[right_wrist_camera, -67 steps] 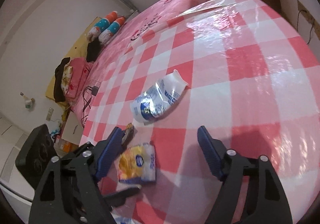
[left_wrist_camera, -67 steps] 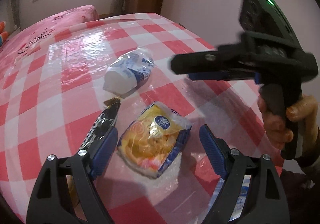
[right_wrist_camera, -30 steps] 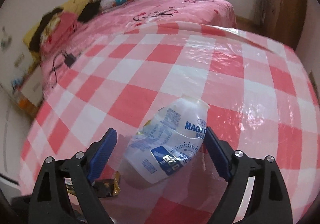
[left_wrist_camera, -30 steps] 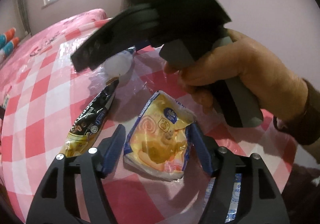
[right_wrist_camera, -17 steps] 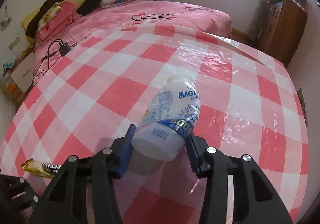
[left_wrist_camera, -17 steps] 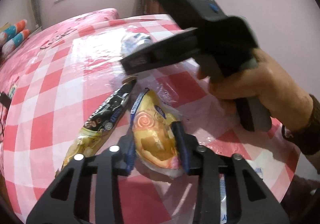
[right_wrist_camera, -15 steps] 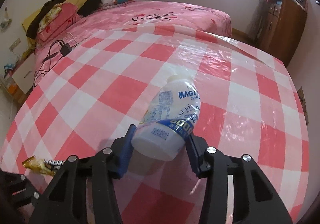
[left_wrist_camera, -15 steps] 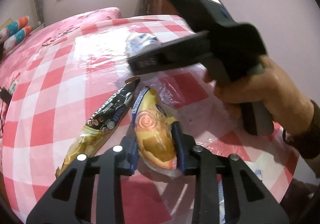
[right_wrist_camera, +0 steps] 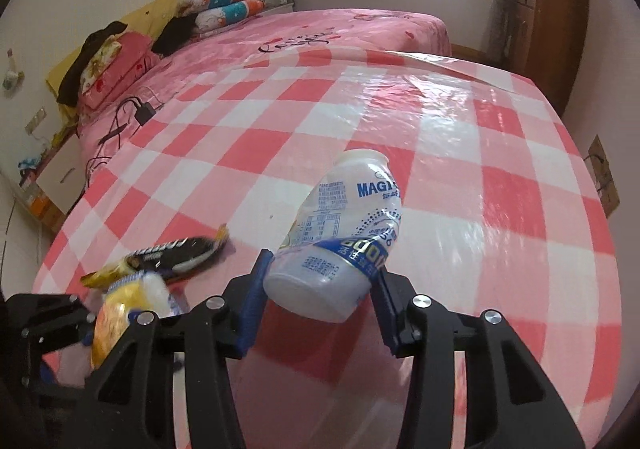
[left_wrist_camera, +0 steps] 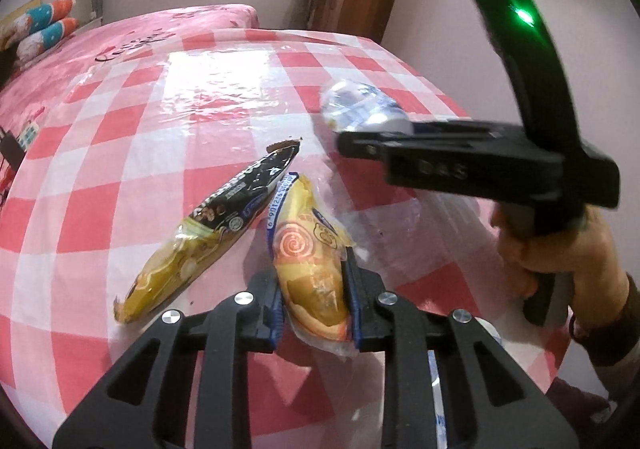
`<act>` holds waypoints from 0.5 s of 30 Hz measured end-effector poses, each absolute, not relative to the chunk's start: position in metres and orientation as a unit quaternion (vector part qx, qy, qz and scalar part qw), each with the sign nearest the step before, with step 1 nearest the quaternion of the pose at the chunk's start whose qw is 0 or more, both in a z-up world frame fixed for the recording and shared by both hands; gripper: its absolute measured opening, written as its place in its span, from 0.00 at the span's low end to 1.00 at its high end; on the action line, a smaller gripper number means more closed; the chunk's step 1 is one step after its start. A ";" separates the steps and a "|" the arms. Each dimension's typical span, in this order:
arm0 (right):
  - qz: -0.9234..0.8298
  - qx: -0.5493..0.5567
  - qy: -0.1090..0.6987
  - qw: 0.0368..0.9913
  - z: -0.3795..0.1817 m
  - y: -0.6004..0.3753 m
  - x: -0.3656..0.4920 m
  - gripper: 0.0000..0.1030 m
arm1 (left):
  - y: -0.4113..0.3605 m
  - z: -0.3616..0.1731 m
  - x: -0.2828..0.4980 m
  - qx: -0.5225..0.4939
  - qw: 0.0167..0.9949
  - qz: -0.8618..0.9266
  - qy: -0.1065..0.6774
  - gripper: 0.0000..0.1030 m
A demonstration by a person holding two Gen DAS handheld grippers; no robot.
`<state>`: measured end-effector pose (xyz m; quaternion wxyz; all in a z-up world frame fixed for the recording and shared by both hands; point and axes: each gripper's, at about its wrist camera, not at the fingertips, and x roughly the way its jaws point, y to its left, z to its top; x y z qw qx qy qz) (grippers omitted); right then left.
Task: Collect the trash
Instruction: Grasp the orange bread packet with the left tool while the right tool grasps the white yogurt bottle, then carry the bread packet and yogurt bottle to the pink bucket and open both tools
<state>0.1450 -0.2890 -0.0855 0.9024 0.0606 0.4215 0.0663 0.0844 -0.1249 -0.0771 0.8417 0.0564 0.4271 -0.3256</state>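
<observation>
A yellow snack wrapper [left_wrist_camera: 308, 261] stands on edge between the blue pads of my left gripper [left_wrist_camera: 314, 273], whose jaws are closing and press on both its sides. A black-and-gold wrapper [left_wrist_camera: 216, 225] lies loose on the checked table [left_wrist_camera: 120, 153] just left of it. My right gripper [right_wrist_camera: 322, 269] is shut on the base of a white plastic bottle [right_wrist_camera: 340, 233] with blue print, held tilted above the table. In the left wrist view the bottle [left_wrist_camera: 356, 109] pokes out past the right gripper, which a hand [left_wrist_camera: 560, 253] holds at the right.
A crumpled clear plastic film [left_wrist_camera: 420, 225] lies on the table right of the yellow wrapper. The table's rounded edge [left_wrist_camera: 460, 117] runs close to the pink wall. A pink bed [right_wrist_camera: 320, 33] lies beyond the table, with a wooden cabinet [right_wrist_camera: 544, 17] at the back right.
Both grippers closed, the left on the yellow wrapper, turning it on edge, the right on the bottle. The right gripper then lifted the bottle off the table and carried it rightwards.
</observation>
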 end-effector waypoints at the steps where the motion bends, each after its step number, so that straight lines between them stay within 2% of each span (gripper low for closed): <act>1: 0.067 0.063 0.419 0.903 -0.083 -0.289 0.138 0.46 | -0.122 -0.076 0.084 0.051 0.843 -0.325 0.426 0.25; 15: 0.101 0.068 0.395 0.911 -0.056 -0.261 0.077 0.46 | -0.083 -0.055 0.068 0.008 0.858 -0.313 0.407 0.25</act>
